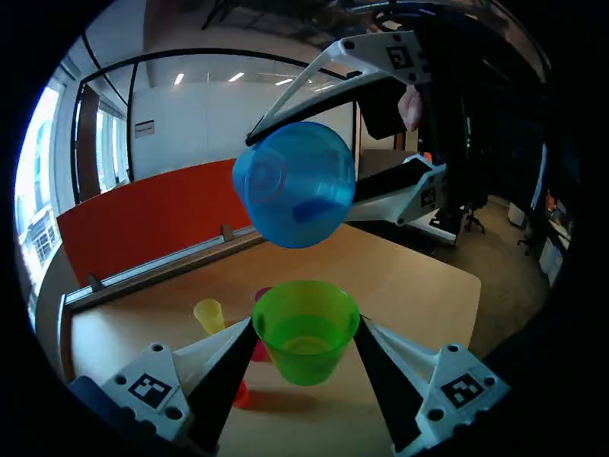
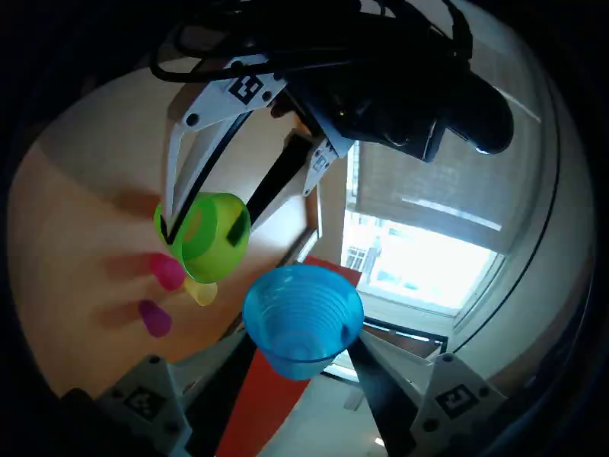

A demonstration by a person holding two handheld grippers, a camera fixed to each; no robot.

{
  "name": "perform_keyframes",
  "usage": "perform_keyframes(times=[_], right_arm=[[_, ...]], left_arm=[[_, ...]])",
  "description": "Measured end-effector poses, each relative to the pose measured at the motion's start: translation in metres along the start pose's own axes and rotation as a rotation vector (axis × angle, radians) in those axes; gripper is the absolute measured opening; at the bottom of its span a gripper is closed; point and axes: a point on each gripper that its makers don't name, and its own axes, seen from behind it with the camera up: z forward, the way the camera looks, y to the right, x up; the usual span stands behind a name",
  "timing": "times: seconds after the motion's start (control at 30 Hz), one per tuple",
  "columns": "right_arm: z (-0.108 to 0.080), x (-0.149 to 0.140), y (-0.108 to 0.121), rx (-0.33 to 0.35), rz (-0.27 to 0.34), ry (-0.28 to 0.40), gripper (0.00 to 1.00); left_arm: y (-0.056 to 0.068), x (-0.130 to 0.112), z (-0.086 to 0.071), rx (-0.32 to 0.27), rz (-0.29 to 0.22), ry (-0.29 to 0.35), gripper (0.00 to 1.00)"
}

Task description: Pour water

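Two close, opposed fisheyes; green cup (image 1: pixel 304 339), blue cup (image 1: pixel 297 183) in both.

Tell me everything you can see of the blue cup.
The blue cup is translucent blue plastic, tapered, with ribbed walls and an open rim. It hangs in the air, tipped far over, above the green cup without touching it. Both fingers of the right gripper press on its opposite sides. Whether it holds water cannot be told.

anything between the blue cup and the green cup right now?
Nothing. In the left gripper view the blue cup hangs tilted above the green cup, with a bare gap between them and table behind.
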Motion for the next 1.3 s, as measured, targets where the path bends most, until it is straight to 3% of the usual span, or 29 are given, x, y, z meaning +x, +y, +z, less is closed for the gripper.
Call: perform_keyframes(times=[0.2,0.37,0.9,1.3], right_arm=[[-0.001,0.010,0.000,-0.002,0.041,0.019,0.85],[-0.006,0.017,-0.003,-0.005,0.130,0.026,0.85],[-0.021,0.034,-0.023,-0.018,0.527,0.030,0.85],[-0.024,0.027,-0.030,-0.047,0.808,0.045,0.85]], left_arm=[[-0.001,-0.001,0.000,0.003,-0.001,-0.003,0.87],[-0.001,-0.002,-0.001,0.006,0.000,-0.006,0.87],[-0.006,-0.004,-0.003,0.015,-0.008,-0.014,0.87],[-0.006,-0.005,-0.005,0.023,-0.003,-0.012,0.87]])
